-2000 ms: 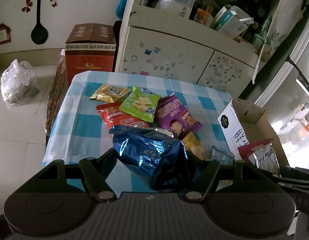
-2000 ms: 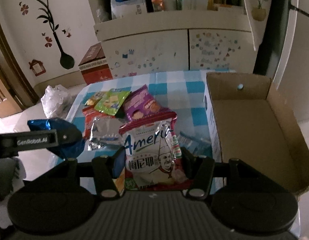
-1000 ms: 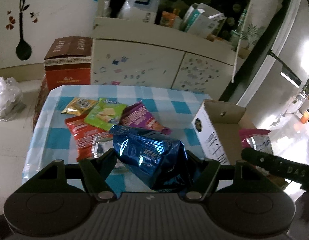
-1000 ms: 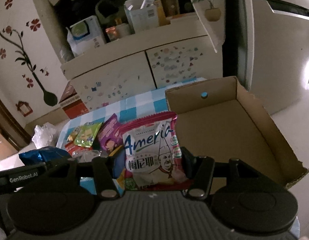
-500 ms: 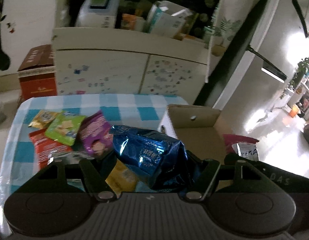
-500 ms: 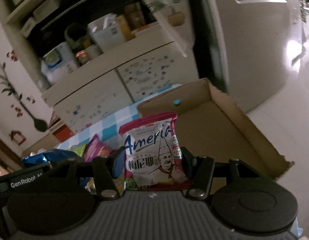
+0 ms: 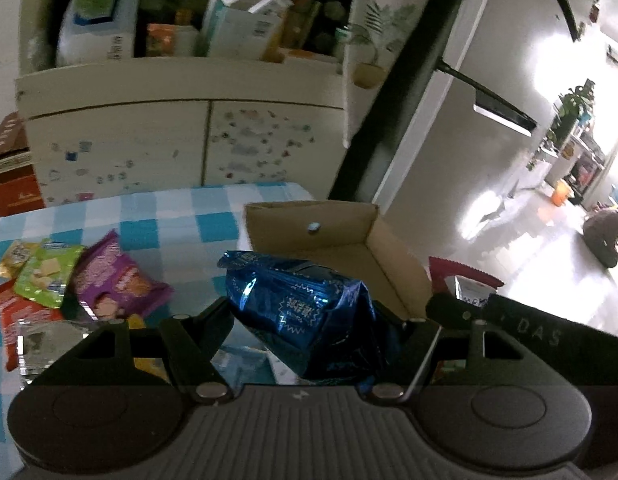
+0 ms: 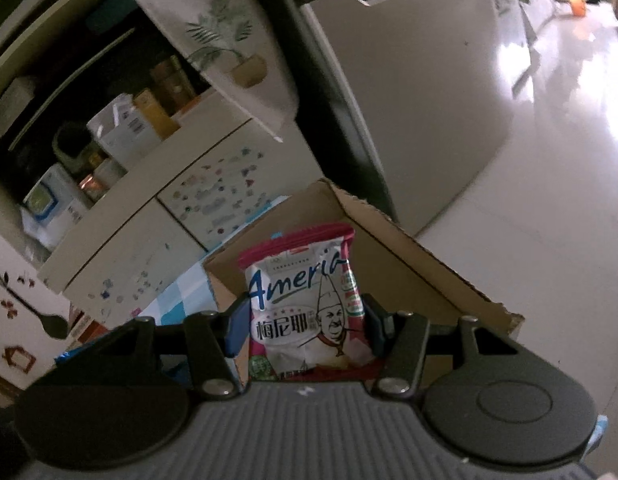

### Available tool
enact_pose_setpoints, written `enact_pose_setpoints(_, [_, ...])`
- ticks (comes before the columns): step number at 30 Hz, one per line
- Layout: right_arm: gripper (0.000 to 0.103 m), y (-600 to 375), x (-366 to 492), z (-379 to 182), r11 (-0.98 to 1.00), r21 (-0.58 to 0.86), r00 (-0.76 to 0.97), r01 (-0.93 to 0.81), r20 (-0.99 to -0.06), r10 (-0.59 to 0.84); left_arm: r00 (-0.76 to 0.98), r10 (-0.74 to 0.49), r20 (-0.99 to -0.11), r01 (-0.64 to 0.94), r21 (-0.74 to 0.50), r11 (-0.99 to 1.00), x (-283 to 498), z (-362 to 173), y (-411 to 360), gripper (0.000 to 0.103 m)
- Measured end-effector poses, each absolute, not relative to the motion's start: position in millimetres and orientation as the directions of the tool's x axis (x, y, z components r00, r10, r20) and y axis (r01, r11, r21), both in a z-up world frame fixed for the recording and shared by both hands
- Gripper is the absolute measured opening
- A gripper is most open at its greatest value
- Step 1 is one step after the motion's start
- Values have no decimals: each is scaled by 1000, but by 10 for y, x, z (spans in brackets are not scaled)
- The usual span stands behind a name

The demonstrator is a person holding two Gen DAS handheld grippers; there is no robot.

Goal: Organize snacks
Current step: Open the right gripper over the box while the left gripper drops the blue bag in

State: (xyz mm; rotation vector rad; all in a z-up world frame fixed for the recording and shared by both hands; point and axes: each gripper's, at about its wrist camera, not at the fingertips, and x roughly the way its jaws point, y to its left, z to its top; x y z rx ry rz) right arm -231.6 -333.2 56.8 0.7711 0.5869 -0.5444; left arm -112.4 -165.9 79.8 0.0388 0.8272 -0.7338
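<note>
My left gripper [image 7: 309,320] is shut on a shiny blue snack bag [image 7: 305,312], held in front of the open cardboard box [image 7: 309,228] at the table's right side. My right gripper [image 8: 303,320] is shut on a red-and-white "Ameria" snack bag [image 8: 305,312], held above the same box [image 8: 429,276]. The right gripper's arm and its red bag [image 7: 461,276] show at the right of the left wrist view. Several loose snack bags, purple [image 7: 113,280], green [image 7: 45,272], red [image 7: 17,312], yellow [image 7: 13,254] and silver [image 7: 41,340], lie on the blue checked tablecloth [image 7: 181,216].
A white cabinet [image 7: 181,140] with stickers and a cluttered shelf stands behind the table. A fridge [image 8: 409,80] stands to the right, with shiny floor [image 8: 549,200] beyond. A red carton [image 7: 9,184] sits at far left.
Both grippers have swung right with their bags, from over the snack pile to the cardboard box. The right gripper has tilted, now facing the fridge and floor.
</note>
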Motion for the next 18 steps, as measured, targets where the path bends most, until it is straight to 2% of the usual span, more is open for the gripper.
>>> enact_pose_setpoints(10, [60,-3518,-2434,460,471,512,668,719,-696,-262,387,-586,-712,630,-260,732,-1143,619,-1938,79])
enact_pose_setpoints(11, [61,-3522,-2434,453,464,514,665,722,-699,-261,383,-583,-716,635,-255,730,-1156,607,-1966,83])
enact_pose_setpoints(12, [67,-3523,-2430,450,459,513,662,726,-702,-263,388,-574,-721,636,-241,733,-1171,601,-1989,89])
enact_pose_setpoints(13, [73,-3525,-2424,448,454,511,658,730,-704,-265,399,-560,-726,639,-217,738,-1192,600,-2013,91])
enact_pose_setpoints(18, [75,-3520,-2417,445,450,512,657,731,-706,-263,446,-512,-734,658,-119,744,-1254,631,-2045,96])
